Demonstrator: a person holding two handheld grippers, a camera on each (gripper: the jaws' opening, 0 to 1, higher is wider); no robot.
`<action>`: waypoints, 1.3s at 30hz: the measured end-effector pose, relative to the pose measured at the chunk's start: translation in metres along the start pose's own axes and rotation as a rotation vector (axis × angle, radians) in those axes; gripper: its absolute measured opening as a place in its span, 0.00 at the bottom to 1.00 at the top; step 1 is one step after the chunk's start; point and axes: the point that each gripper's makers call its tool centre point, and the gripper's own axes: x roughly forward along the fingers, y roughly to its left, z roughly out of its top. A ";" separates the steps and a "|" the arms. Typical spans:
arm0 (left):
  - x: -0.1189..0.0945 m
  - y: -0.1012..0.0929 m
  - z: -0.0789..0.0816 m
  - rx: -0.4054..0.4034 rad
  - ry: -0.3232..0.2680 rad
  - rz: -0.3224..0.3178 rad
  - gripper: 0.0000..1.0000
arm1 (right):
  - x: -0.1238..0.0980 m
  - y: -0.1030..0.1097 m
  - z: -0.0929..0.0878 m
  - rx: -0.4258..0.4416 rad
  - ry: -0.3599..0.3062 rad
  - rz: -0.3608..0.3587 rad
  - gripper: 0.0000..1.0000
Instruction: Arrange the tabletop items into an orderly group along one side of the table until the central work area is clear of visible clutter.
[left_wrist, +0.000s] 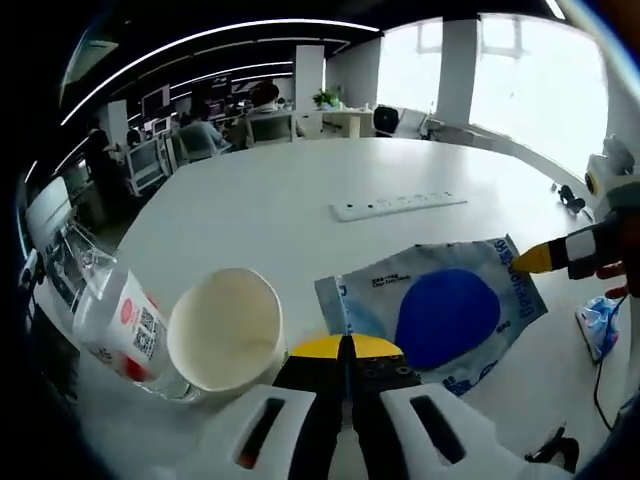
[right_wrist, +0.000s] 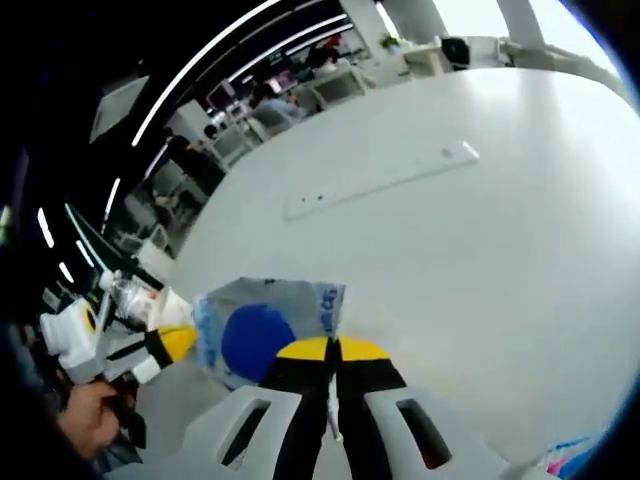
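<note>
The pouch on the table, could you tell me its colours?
Pale blue-grey pouch with a dark blue oval, clearest in left gripper view.

pouch (left_wrist: 440, 315): blue-and-white, flat on the table | paper cup (left_wrist: 226, 330): on its side | bottle (left_wrist: 118, 322): lying just beside the cup

Not much legible here. In the left gripper view the blue-and-white pouch (left_wrist: 440, 312) carries lines of small print near its upper left corner and larger blue lettering along its right end, all too blurred to spell out. The clear bottle (left_wrist: 118, 330) lying beside the paper cup has a white label with a QR code and red round marks, but no word on it can be read. In the right gripper view the pouch (right_wrist: 262, 330) shows blue characters at its right edge, also unreadable.
</note>
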 end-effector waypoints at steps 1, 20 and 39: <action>0.001 0.000 0.000 -0.001 0.001 0.001 0.00 | 0.001 -0.001 0.000 -0.004 0.005 -0.001 0.00; 0.011 0.006 -0.002 0.032 0.014 0.015 0.00 | 0.014 -0.008 -0.003 0.002 0.028 -0.002 0.00; 0.019 0.007 -0.002 0.075 0.024 0.036 0.00 | 0.026 -0.014 0.000 0.006 0.044 -0.001 0.00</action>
